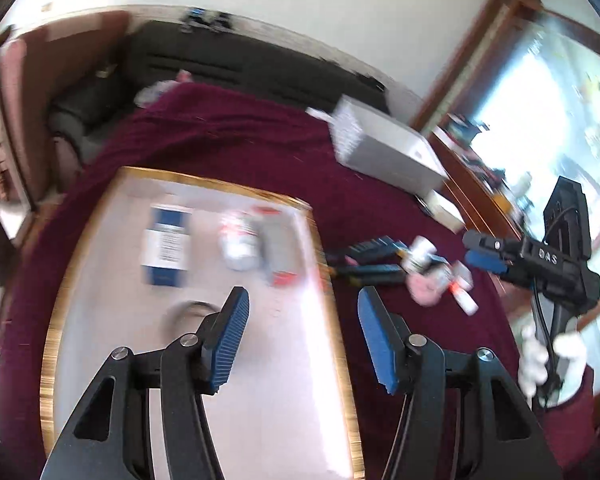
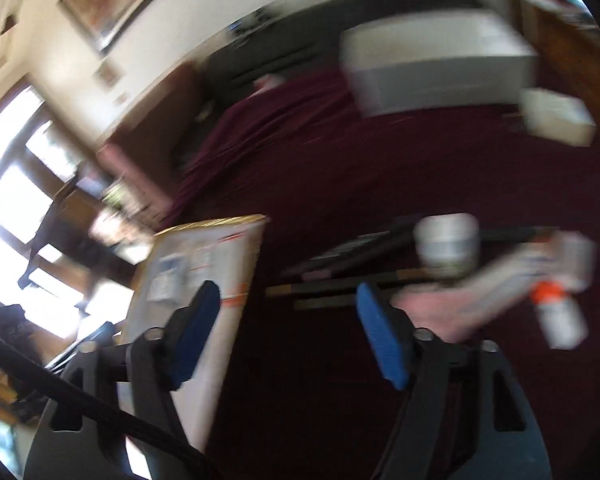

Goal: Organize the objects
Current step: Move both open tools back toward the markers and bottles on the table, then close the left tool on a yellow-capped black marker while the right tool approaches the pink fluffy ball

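A gold-rimmed white tray (image 1: 100, 320) lies on the maroon cloth. It holds a blue-and-white box (image 1: 166, 248), a white bottle (image 1: 240, 246) and a grey box with red ends (image 1: 278, 252). My left gripper (image 1: 302, 300) hangs open over the tray's right edge, nothing between its pads. Right of the tray is a heap: dark pens (image 1: 372, 258), a white jar (image 1: 420, 254), a pink item (image 1: 424, 288) and an orange-capped bottle (image 1: 462, 296). My right gripper (image 2: 288, 300) is open and empty, between the tray (image 2: 204, 240) and the jar (image 2: 446, 244). The right wrist view is blurred.
A large white box (image 1: 384, 148) sits at the back of the cloth, with a small cream box (image 1: 444, 210) beside it. A dark sofa (image 1: 220, 64) stands behind, and a wooden ledge (image 1: 480, 200) runs along the right. A white-gloved hand (image 1: 534, 360) holds the right gripper.
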`<state>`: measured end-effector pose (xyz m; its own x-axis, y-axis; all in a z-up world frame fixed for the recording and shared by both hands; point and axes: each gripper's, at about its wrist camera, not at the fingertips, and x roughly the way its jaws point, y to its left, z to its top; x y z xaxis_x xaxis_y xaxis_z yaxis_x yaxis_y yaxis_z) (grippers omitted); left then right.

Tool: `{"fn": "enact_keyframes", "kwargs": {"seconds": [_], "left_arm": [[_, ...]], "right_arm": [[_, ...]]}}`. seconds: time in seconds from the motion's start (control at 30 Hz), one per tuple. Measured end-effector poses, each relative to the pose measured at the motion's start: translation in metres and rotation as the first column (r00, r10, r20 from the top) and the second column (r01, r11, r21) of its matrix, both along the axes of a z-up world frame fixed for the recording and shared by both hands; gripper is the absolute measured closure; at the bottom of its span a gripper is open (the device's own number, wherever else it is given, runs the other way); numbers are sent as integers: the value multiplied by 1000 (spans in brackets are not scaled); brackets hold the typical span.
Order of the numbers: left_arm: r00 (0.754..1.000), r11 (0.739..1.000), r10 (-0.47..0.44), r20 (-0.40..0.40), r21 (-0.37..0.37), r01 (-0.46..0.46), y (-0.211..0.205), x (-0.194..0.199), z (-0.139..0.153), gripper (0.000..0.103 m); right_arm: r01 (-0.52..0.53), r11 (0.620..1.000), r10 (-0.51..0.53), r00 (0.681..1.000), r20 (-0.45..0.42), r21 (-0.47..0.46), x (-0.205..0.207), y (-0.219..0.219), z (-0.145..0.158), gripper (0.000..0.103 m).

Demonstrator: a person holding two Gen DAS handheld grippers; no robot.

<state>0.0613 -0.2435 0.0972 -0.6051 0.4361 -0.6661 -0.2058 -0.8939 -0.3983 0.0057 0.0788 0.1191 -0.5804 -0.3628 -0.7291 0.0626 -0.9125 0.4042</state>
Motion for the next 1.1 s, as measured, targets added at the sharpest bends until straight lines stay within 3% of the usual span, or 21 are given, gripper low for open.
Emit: {"fn": "enact_keyframes", "kwargs": {"seconds": [0.17,0.37,0.57,0.63,0.8,0.9,0.97,1.0,1.03,1.1], "left_arm": [[992,990,-124,37,-66,126,76,-15,-12,52],[980,964,-173,97,-188,189,152,-41,-34,53],[988,946,-116,105,-290,142,171,-81,-58,53],[987,925,-121,102,-349,149,179,-91,-68,53],[982,896,-170,82,-401,189,199,-92,-73,48],[965,863,-241,108,-430,264,217,-82,-76,48],[935,858,-296,193,-376,350,225,-76,-84,48],[934,851,-307,181,-388,355,229,-70,-84,48],[920,833,-344,186,-391,391,234,-63,-85,48],[898,822,-392,199,-362,440,236,-54,-84,48]], "right_arm": [[197,980,-196,980,37,-29,19,81,-32,30],[354,929,-353,935,33,-106,29,141,-73,30],[403,896,-408,913,12,-186,29,169,-95,30],[404,890,-413,911,-3,-210,32,174,-99,30],[389,883,-405,914,-8,-263,34,181,-105,30],[371,884,-390,921,-10,-286,35,182,-107,30],[364,885,-383,924,-10,-290,36,182,-108,30],[362,885,-381,925,-7,-293,36,182,-109,30],[361,884,-379,925,-2,-297,36,182,-111,30],[361,883,-376,926,9,-299,36,183,-113,30]]}}
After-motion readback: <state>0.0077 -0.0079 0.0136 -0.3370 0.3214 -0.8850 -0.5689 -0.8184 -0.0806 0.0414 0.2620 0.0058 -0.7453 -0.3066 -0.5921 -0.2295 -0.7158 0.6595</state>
